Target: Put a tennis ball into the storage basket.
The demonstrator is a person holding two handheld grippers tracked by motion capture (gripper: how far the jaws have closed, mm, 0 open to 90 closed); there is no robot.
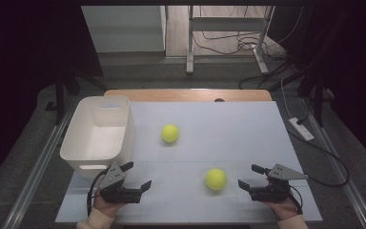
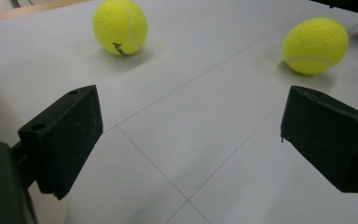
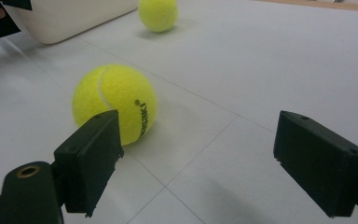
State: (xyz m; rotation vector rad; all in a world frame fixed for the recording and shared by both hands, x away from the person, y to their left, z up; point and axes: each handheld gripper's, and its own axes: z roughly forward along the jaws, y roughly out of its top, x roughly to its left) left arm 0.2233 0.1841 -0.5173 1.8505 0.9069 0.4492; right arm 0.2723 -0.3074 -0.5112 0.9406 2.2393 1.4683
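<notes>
The near tennis ball sits on the white bench just beside our right gripper, and the far tennis ball sits near the white bin, which looks bare inside. We hold the right gripper and our left gripper wide apart with nothing between. Past the bench we see grey floor and black cables.

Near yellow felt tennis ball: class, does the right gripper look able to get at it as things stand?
Probably yes. The right gripper is open, facing the near yellow felt tennis ball across bare white table; nothing lies between.
</notes>
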